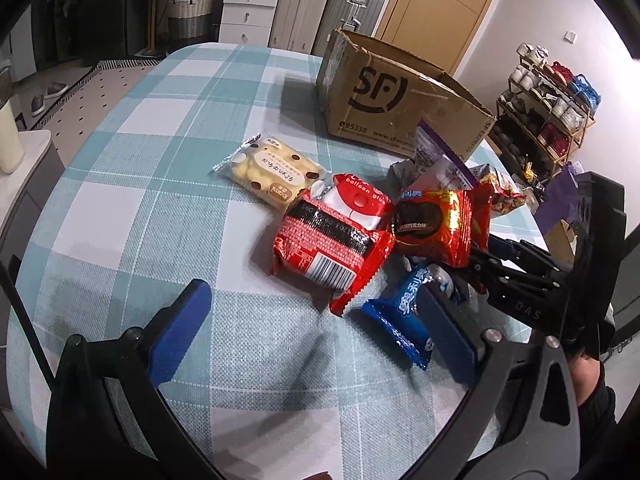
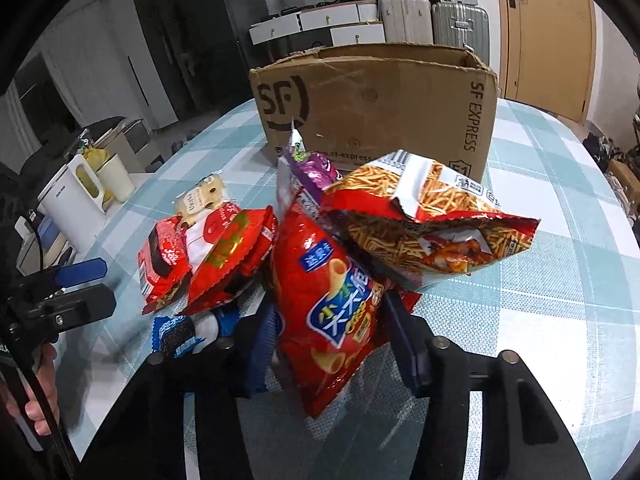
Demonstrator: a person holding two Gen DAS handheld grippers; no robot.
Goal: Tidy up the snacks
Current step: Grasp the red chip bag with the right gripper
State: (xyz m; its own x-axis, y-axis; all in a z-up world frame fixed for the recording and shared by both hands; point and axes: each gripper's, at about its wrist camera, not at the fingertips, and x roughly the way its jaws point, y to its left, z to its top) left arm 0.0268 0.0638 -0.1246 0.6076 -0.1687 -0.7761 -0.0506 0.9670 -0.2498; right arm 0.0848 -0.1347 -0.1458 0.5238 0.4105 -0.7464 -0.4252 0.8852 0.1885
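From the left wrist, the left gripper [image 1: 320, 312] hangs with its jaws wide apart over the checked tablecloth [image 1: 120, 200], holding nothing. A blue biscuit packet [image 1: 400, 320] lies just inside its right finger, beside a red wafer packet [image 1: 332, 236]. A cream cookie pack [image 1: 272, 176] lies further off, near the SF cardboard box [image 1: 400, 96].

From the right wrist, the right gripper [image 2: 332, 344] pinches a red corn-snack bag [image 2: 332, 308] between its pads. A noodle-stick bag [image 2: 432, 224] leans against it.
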